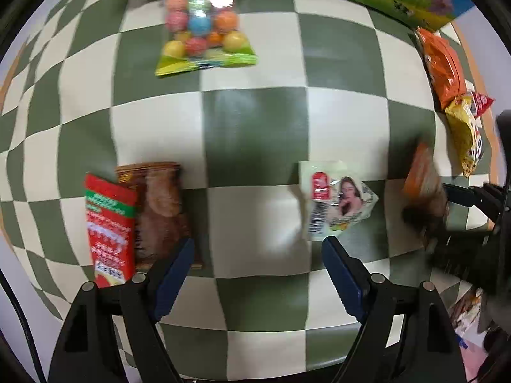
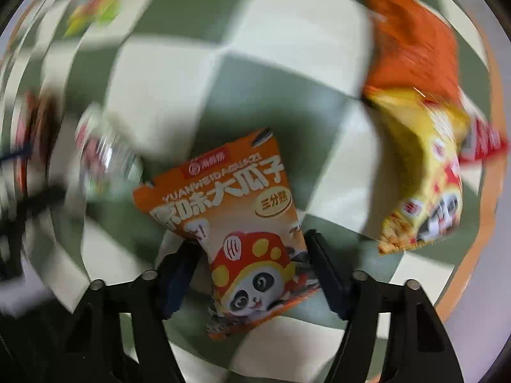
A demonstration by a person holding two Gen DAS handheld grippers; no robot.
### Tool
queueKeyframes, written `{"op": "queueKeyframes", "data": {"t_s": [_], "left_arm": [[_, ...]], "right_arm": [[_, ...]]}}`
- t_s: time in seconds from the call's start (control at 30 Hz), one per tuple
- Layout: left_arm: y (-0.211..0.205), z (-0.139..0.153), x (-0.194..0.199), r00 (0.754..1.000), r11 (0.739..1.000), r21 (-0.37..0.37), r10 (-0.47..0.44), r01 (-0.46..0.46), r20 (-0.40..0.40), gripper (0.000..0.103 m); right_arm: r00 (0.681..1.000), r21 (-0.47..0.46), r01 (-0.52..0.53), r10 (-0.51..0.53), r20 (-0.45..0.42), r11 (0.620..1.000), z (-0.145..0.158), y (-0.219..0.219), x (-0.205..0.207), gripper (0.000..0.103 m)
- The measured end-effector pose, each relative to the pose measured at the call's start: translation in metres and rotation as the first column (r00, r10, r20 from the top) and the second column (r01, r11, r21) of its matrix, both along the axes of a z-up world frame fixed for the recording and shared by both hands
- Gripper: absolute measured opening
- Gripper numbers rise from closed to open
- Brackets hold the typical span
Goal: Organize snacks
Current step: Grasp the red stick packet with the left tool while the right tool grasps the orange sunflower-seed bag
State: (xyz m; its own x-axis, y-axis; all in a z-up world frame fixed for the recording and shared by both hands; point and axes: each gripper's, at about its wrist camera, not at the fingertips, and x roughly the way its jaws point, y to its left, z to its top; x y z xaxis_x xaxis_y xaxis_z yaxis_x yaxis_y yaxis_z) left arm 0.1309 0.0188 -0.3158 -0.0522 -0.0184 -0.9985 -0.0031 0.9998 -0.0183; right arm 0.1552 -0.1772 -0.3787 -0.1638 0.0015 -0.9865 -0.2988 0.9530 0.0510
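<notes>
An orange seed packet [image 2: 236, 204] with a cartoon panda sits between the fingers of my right gripper [image 2: 249, 241], which is shut on its lower half. It stays sharp while the table behind smears. In the left wrist view the same packet [image 1: 421, 172] shows blurred at the right, with the right gripper [image 1: 447, 210] behind it. My left gripper [image 1: 258, 242] points down at the checkered cloth [image 1: 255, 127], open, with nothing between its blue pads. A white packet [image 1: 335, 201] lies just beyond its right finger. A brown biscuit pack [image 1: 163, 204] and a red-and-green box [image 1: 108, 223] lie by its left finger.
A clear bag of coloured balls [image 1: 204, 22] lies at the far side. An orange bag [image 1: 444, 63], a yellow bag [image 1: 463, 134] and a red bag [image 1: 482, 102] are stacked at the right edge, close to the held packet; the orange bag [image 2: 412, 41] and yellow bag [image 2: 424, 172] also show in the right wrist view.
</notes>
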Motion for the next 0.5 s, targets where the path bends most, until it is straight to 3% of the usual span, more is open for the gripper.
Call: {"op": "queueKeyframes", "data": {"t_s": [0.03,0.1,0.2,0.27,0.37,0.5], "left_arm": [[0.006,0.002,-0.003,1.000,1.000,0.005,0.013,-0.013,0.007,0.081],[0.019,0.009,-0.007,0.999,0.999,0.008,0.040,-0.041,0.025,0.081],[0.044,0.020,-0.013,0.996,0.997,0.040,0.063,-0.066,0.060,0.081],[0.061,0.025,-0.019,0.996,0.995,0.072,0.059,-0.064,0.073,0.081],[0.084,0.021,-0.026,0.996,0.992,0.112,0.048,-0.056,0.071,0.081],[0.109,-0.010,-0.036,1.000,0.988,0.149,0.029,-0.027,-0.008,0.081]], "right_arm": [[0.996,0.010,0.085,-0.085,0.016,0.996,0.002,-0.007,0.005,0.067],[0.960,0.041,0.275,-0.276,0.052,0.961,0.006,-0.024,0.011,0.068],[0.910,0.152,0.413,-0.413,-0.033,0.898,0.005,-0.033,0.012,0.089],[0.901,0.195,0.430,-0.431,-0.041,0.881,0.012,-0.035,0.012,0.089],[0.911,0.221,0.404,-0.413,-0.007,0.888,0.026,-0.039,0.018,0.089],[0.922,0.178,0.375,-0.386,0.030,0.910,0.030,-0.042,0.032,0.089]]}}
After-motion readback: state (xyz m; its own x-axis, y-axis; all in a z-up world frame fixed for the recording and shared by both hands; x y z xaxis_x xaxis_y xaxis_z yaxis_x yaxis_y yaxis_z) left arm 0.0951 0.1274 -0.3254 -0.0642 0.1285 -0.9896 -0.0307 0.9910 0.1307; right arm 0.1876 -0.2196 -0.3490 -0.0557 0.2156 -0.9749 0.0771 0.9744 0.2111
